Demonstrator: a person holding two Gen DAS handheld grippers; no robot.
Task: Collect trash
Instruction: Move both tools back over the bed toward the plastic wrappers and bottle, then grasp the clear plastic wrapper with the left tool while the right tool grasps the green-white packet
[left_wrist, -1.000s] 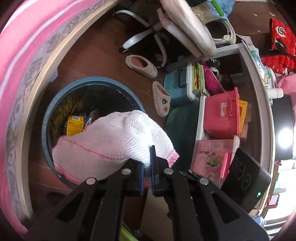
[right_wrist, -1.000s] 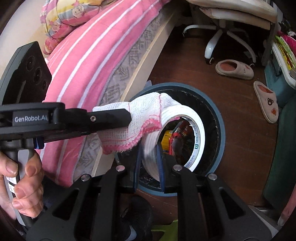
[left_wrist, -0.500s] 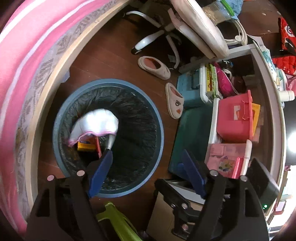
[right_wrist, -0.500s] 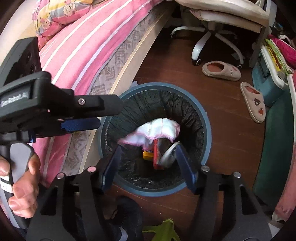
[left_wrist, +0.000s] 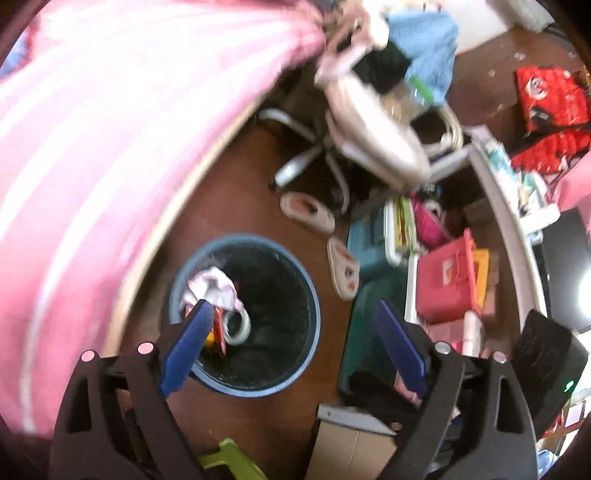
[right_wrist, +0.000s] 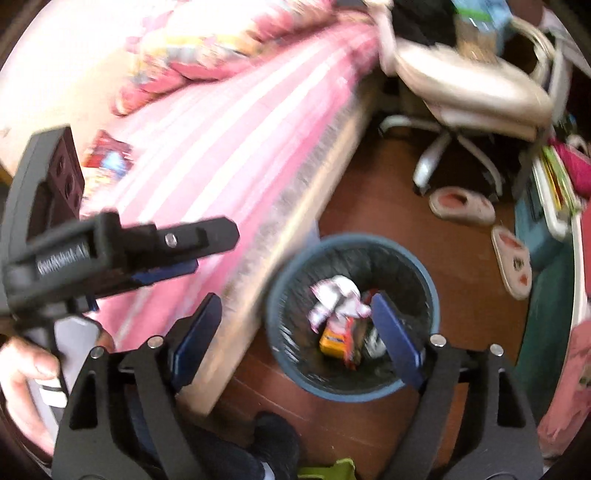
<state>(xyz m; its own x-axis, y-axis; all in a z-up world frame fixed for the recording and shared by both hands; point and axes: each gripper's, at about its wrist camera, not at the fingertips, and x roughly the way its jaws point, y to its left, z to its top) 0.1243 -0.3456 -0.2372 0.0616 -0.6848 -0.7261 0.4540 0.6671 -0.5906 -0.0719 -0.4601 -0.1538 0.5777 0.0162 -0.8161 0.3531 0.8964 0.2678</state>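
Observation:
A blue round trash bin (left_wrist: 314, 321) with a black liner stands on the brown floor beside the bed; it also shows in the right wrist view (right_wrist: 277, 332). Inside lie a white and pink cloth glove (left_wrist: 212, 286), a white tape roll (left_wrist: 238, 326) and a yellow box (right_wrist: 330, 341). The glove also shows in the right wrist view (right_wrist: 334, 297). My left gripper (left_wrist: 291, 347) is open and empty, high above the bin. My right gripper (right_wrist: 299, 338) is open and empty above the bin too. The left gripper also appears at the left of the right wrist view (right_wrist: 177, 254).
A pink striped bed (left_wrist: 92, 155) runs along the left. A white office chair (left_wrist: 369, 122) and two slippers (left_wrist: 306, 210) lie beyond the bin. Shelves with pink boxes (left_wrist: 450, 280) stand at the right. A cardboard box (left_wrist: 351, 446) and a green item (left_wrist: 229, 461) sit near me.
Both grippers opened and dropped the glove and the tape roll into the bin. Since then both have risen away from the bin, which looks smaller now.

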